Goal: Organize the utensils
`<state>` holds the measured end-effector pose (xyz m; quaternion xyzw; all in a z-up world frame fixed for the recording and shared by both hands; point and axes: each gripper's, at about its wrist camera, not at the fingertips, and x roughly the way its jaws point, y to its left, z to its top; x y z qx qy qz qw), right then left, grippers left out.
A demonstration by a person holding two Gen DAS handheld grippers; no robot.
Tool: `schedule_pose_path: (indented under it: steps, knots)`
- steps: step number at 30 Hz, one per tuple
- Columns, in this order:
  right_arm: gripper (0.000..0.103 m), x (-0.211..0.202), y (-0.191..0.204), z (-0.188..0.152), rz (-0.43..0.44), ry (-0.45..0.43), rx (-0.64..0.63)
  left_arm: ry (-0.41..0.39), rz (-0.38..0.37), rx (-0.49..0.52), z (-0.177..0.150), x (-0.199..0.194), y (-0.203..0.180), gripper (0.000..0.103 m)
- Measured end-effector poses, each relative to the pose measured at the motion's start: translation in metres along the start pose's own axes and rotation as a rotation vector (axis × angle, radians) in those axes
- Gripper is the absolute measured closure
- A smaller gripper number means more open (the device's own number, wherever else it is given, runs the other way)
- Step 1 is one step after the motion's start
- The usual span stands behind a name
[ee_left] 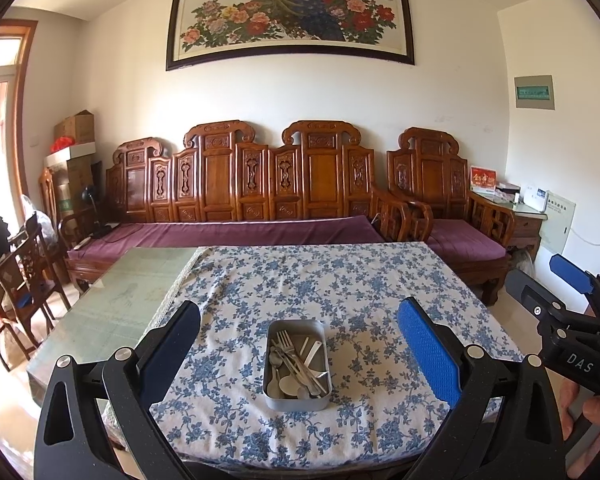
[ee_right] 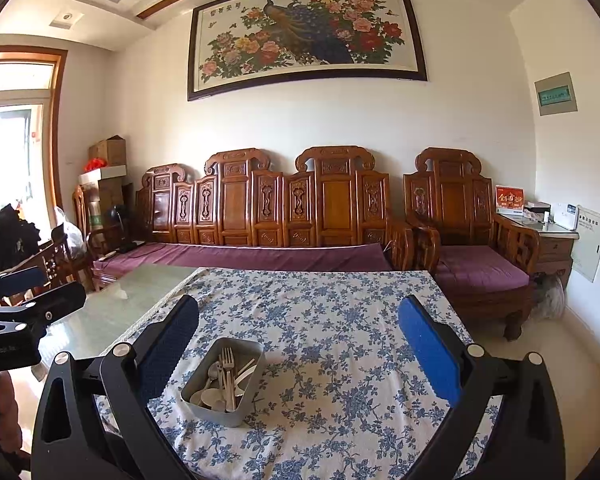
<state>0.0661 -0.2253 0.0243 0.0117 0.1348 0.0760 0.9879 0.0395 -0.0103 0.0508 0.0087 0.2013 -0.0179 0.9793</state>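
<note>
A grey rectangular tray (ee_left: 275,399) (ee_right: 196,376) rests on the blue-flowered tablecloth (ee_left: 340,280) (ee_right: 340,320). In it lie forks, spoons and pale utensils (ee_left: 296,360) (ee_right: 226,376) in a loose heap. My left gripper (ee_left: 298,342) is open, held above the near table edge, with the tray straight ahead between its blue pads. My right gripper (ee_right: 298,340) is open too, and the tray sits ahead of its left finger. Neither holds anything. The right gripper (ee_left: 572,292) also shows at the right edge of the left wrist view.
The cloth covers the right part of a glass-topped table (ee_left: 120,300) (ee_right: 120,300). A carved wooden sofa with purple cushions (ee_left: 240,232) (ee_right: 260,256) runs behind it, and an armchair (ee_left: 460,236) stands at the right. Wooden chairs (ee_left: 24,280) stand at the left.
</note>
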Motion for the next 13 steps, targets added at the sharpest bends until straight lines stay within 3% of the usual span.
schedule_pose_path:
  steps: [13]
  knots:
    - [0.002, -0.0022, 0.0034, -0.0016, 0.003, 0.0, 0.012, -0.002, -0.004, -0.002, -0.0006, -0.001, -0.0007, 0.008]
